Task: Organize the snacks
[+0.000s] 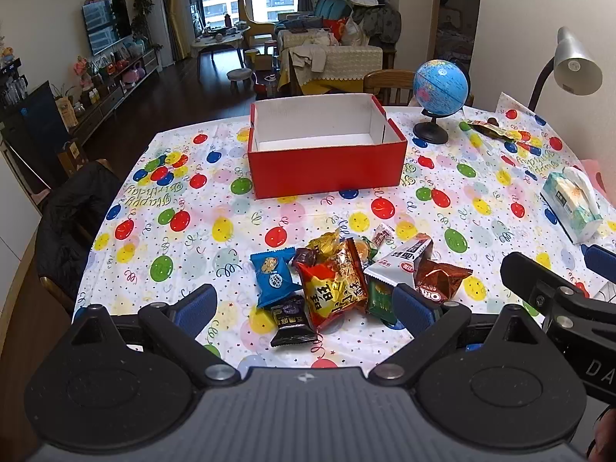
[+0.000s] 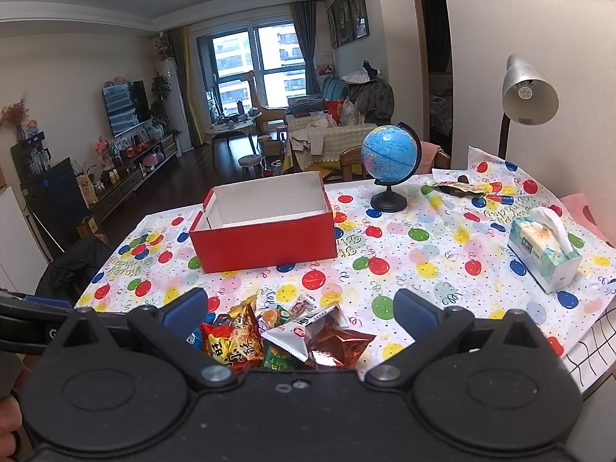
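snacks (image 1: 338, 281) between open left claw (image 1: 304, 304) tips

**Snack pile lies loose in front of an open red box**

A red box (image 1: 327, 169) with a white inside stands upright and open on the table (image 1: 481, 192), at 12 o'clock from the snacks. The wrapped snacks lie heaped together: a blue packet (image 1: 274, 275) at 9 o'clock of the heap, a black packet (image 1: 291, 321) at 7 o'clock, a red-and-gold bag (image 1: 334, 285) in the middle, a white packet (image 1: 400, 263) overlapping a brown Oreo packet (image 1: 439, 281) at 3 o'clock.
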`<action>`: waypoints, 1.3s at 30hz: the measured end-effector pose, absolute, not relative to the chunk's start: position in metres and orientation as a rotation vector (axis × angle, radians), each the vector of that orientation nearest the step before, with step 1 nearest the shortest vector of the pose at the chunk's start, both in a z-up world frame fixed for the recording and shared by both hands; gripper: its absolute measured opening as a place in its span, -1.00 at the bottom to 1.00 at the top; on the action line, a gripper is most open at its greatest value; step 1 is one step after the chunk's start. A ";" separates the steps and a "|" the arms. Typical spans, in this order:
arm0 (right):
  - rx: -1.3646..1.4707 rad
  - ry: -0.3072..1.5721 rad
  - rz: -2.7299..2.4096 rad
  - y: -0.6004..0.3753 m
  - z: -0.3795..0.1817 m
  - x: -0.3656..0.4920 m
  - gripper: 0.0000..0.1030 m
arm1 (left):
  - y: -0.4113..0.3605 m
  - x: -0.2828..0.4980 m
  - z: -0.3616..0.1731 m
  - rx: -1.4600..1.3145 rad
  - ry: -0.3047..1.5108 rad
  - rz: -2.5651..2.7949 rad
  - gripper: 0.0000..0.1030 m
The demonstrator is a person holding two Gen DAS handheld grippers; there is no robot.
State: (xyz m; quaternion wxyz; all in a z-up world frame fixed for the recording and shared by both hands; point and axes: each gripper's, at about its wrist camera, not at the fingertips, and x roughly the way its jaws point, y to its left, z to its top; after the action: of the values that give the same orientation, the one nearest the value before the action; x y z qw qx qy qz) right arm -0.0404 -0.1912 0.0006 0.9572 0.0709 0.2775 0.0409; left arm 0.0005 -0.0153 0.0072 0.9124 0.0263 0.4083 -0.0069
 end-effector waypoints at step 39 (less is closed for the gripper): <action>0.147 0.575 0.079 -0.201 -0.002 -0.028 0.98 | -0.017 0.022 -0.002 0.044 0.867 -0.055 0.91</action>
State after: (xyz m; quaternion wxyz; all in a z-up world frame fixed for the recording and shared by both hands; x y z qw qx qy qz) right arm -0.0281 -0.2013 -0.0016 0.9555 0.0724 0.2834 0.0388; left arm 0.0221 -0.0173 -0.0016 0.9069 0.0214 0.4199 -0.0269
